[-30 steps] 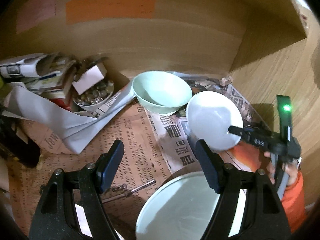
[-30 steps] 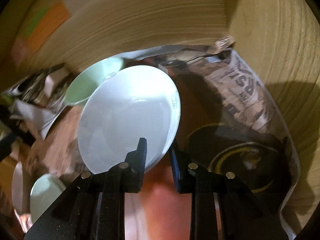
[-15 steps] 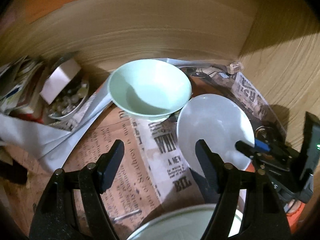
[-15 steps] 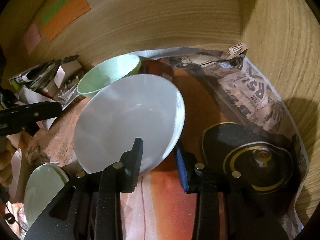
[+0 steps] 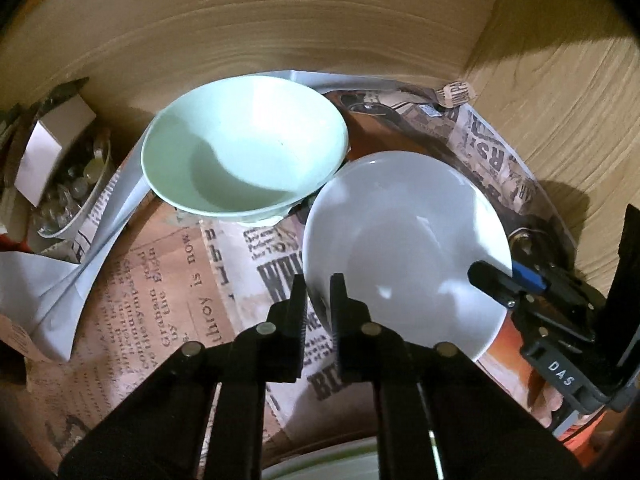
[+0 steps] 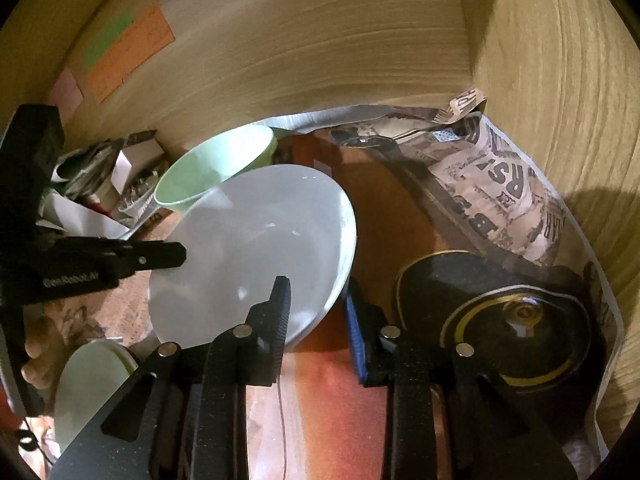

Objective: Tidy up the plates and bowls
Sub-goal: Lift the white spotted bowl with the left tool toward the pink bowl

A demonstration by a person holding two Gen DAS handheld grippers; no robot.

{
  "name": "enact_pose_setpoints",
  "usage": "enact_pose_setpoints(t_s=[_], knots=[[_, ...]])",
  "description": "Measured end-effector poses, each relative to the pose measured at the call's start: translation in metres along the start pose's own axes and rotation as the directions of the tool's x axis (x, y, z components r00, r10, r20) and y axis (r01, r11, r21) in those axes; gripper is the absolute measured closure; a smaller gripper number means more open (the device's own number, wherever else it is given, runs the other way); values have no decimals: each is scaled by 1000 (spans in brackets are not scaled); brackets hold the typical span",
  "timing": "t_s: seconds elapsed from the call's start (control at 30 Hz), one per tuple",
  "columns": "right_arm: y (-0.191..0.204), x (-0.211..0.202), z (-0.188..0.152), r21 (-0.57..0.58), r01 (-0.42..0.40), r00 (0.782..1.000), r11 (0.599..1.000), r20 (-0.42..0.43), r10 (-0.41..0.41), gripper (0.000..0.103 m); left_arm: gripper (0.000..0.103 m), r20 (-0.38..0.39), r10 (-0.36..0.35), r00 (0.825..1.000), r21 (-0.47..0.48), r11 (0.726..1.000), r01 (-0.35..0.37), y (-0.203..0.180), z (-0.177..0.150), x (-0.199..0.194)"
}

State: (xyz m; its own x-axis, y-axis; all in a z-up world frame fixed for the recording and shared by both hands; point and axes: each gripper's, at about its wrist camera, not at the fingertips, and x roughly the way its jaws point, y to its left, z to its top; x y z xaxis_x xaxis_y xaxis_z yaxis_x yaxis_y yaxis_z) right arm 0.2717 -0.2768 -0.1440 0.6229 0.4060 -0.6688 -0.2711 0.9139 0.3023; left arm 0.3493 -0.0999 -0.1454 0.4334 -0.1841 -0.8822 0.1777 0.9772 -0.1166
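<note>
A white bowl [image 5: 404,248] sits tilted on the newspaper-lined shelf, right of a pale green bowl [image 5: 244,156]. My left gripper [image 5: 318,292] is shut on the white bowl's near left rim. My right gripper [image 6: 316,300] straddles the same bowl's [image 6: 256,248] right rim with its jaws a little apart, looser than before; it also shows in the left wrist view [image 5: 496,280]. The green bowl [image 6: 216,168] stands behind the white one. A pale green plate [image 6: 88,384] lies at the near left.
Wooden walls [image 5: 280,20] close the back and right [image 5: 560,80]. A small bowl of clutter with a white box [image 5: 60,168] and papers sit at the left. A black and gold lid [image 6: 500,320] lies at the right on newspaper [image 5: 160,300].
My left gripper moved forward and right and closed on the white bowl's rim. My right gripper's jaws widened on the bowl's other rim. The bowl sank lower toward the shelf.
</note>
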Motion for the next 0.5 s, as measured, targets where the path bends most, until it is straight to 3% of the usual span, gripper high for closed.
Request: enact_pose_setpoints(t_s=[0.17, 0.5], knots=[[4, -5, 0, 4, 3, 1000, 1000, 9, -3, 79, 93, -7, 9, 1000, 7, 1000, -9, -3, -2, -3], [26, -38, 2, -25, -1, 997, 1000, 83, 3, 79, 92, 137, 6, 991, 29, 1000, -10, -7, -27, -67]])
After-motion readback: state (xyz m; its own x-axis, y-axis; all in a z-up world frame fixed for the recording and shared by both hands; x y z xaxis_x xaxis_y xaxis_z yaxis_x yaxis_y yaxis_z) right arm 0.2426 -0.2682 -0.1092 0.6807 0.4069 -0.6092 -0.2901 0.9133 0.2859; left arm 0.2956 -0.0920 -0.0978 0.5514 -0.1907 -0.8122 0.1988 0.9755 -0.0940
